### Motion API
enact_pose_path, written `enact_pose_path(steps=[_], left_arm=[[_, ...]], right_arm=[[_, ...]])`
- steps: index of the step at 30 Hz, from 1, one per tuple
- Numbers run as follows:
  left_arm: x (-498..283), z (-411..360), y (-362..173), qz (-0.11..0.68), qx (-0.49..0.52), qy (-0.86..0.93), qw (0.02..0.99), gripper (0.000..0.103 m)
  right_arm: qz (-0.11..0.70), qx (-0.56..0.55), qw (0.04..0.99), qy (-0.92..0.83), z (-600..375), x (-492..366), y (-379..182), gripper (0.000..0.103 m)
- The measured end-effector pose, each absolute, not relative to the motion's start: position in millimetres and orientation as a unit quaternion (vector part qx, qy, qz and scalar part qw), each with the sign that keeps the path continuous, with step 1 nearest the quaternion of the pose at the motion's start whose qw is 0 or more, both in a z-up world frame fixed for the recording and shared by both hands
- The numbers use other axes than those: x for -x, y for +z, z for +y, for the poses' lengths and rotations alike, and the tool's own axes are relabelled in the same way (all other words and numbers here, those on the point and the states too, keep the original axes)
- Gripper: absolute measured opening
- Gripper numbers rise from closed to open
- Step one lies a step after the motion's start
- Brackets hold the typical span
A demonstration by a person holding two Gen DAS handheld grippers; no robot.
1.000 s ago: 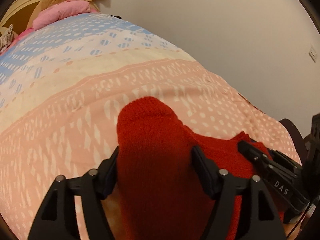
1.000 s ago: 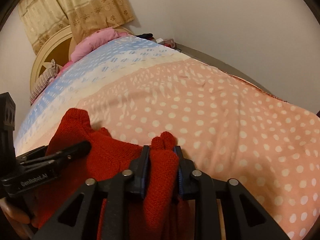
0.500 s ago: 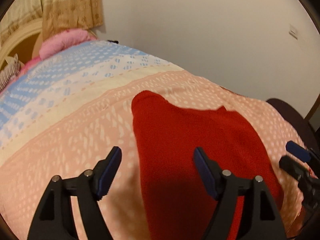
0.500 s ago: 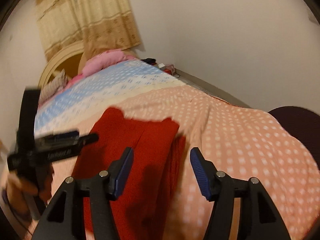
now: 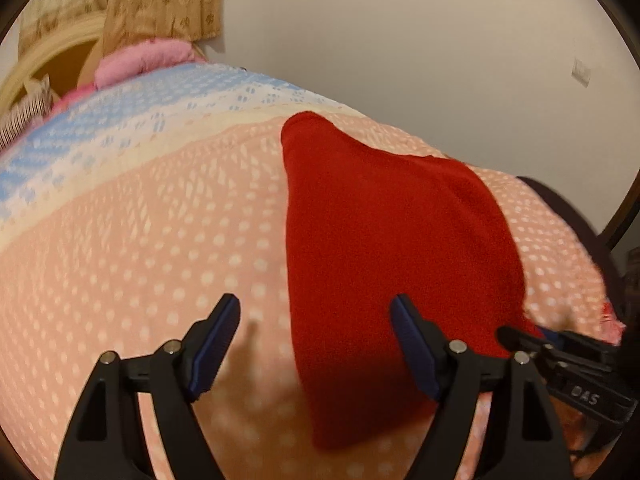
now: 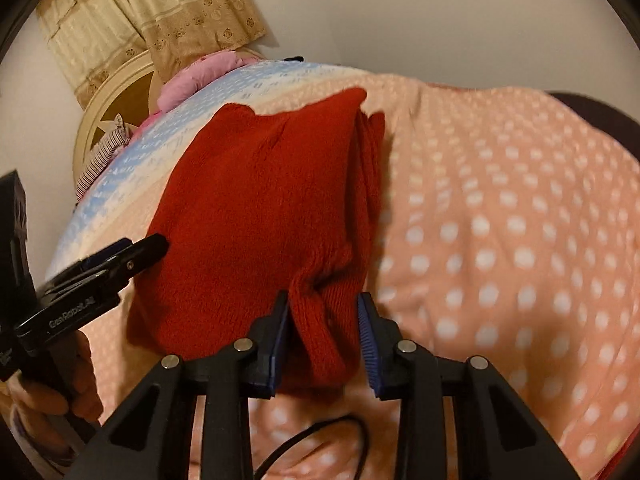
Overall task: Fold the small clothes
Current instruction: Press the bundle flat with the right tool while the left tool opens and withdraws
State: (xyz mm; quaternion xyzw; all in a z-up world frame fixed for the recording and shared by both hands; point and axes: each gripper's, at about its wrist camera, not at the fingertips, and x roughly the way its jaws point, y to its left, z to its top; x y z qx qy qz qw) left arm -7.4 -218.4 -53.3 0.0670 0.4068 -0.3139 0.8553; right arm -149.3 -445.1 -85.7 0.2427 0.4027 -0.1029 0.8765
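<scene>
Our right hand-held gripper (image 6: pixel 324 336) is closing around a bunched edge of the red knit garment (image 6: pixel 256 216). Our left hand-held gripper (image 5: pixel 316 344) is opening, gaping above the garment on the dotted bedspread (image 5: pixel 140 240), gripping nothing.

Both grippers are black plastic with triangular cut-outs — the left gripper (image 5: pixel 314 344) and right gripper (image 6: pixel 323 340) each carry blue ribbed pads (image 5: pixel 412 354) and silver screws (image 6: pixel 406 345). White lettering marks their sides, and a thin black cable (image 6: pixel 312 436) loops beneath the right one.
</scene>
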Motion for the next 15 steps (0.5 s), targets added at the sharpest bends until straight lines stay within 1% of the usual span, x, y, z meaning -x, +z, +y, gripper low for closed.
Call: enact_pose_path(steps=[3,5,6,7,8,10,11,15], left_arm=[[13.0,-206.8,-58.0,0.418,-0.044,-0.331,0.845,0.081],[16.3,-208.4,-64.1,0.427,-0.048,-0.329,0.841,0.082],[18.6,-209.1,-66.8,0.43,-0.051,-0.328,0.839,0.082],[21.1,-209.4,-70.0,0.435,-0.054,-0.331,0.836,0.081],[23.5,-209.7,-71.7,0.438,-0.056,-0.334,0.833,0.069],[27.2,-212.2,-75.3,0.439,-0.069,-0.345,0.827,0.054],[28.8,-212.3,-75.1,0.437,-0.073,-0.347,0.827,0.053],[33.8,-211.4,-74.2,0.428,-0.09,-0.342,0.832,0.053]], right_arm=[[0.405,-0.246,0.877,-0.087,-438.3,156.8,-87.9,0.034],[0.404,-0.247,0.876,-0.088,-437.3,155.7,-88.9,0.034],[0.407,-0.253,0.873,-0.087,-438.2,153.1,-90.5,0.033],[0.412,-0.258,0.87,-0.086,-437.8,150.5,-90.6,0.03],[0.416,-0.263,0.867,-0.083,-436.4,149.7,-89.7,0.026],[0.415,-0.289,0.86,-0.067,-435.7,152.0,-83.8,0.021],[0.411,-0.307,0.857,-0.05,-436.3,154.5,-81.3,0.018],[0.43,-0.301,0.849,-0.06,-434.4,162.3,-90.8,0.017]])
